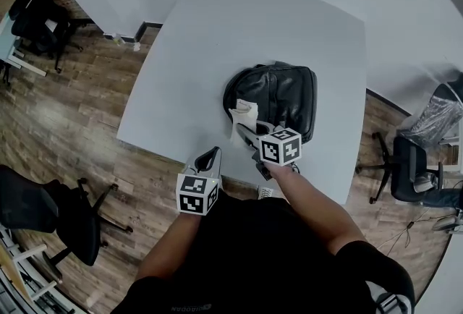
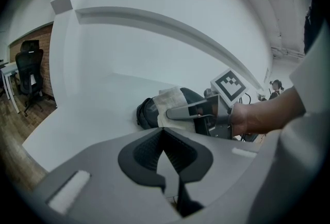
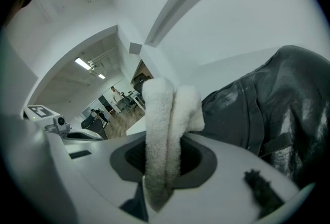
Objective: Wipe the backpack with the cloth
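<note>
The right gripper (image 1: 244, 133) clamps a folded white cloth (image 1: 244, 116) against the black leather backpack (image 1: 286, 94) on the white table (image 1: 210, 45); the left gripper (image 1: 210, 155) is closed, empty.

A white table (image 1: 239, 23) with rounded corners stands on a wooden floor (image 1: 79, 110). A black backpack (image 1: 282, 95) lies flat on it, near the front edge.

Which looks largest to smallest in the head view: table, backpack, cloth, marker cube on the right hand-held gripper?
1. table
2. backpack
3. cloth and marker cube of the right hand-held gripper look about alike; the cube is nearer the camera, so I leave them unranked.
</note>
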Motion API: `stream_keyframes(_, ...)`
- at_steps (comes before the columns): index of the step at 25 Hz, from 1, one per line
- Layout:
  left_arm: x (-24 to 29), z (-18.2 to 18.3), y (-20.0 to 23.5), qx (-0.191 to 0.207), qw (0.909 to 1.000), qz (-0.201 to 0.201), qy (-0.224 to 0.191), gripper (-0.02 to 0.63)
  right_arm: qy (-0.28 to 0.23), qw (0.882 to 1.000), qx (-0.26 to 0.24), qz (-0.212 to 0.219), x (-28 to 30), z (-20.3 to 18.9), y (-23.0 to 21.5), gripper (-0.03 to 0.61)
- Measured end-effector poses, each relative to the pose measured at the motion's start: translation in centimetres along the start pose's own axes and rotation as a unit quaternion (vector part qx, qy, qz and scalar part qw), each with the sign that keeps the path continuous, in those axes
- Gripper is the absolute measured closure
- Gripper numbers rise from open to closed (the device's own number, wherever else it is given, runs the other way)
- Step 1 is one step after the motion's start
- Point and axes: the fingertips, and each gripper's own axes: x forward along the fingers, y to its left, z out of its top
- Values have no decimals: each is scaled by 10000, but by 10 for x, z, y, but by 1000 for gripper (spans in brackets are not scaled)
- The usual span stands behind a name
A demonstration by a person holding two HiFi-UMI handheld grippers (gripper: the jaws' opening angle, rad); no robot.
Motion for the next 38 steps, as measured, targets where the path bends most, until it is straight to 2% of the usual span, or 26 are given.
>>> stream_keyframes(12,8,2,-13,152,9998,-83,39,607,175,9997,-170,-28,-23,-25,-7,485)
stream_keyframes(38,32,5,-87,399,9989,-239,41,607,-11,9999,-94,-128,-107,-26,-38,485)
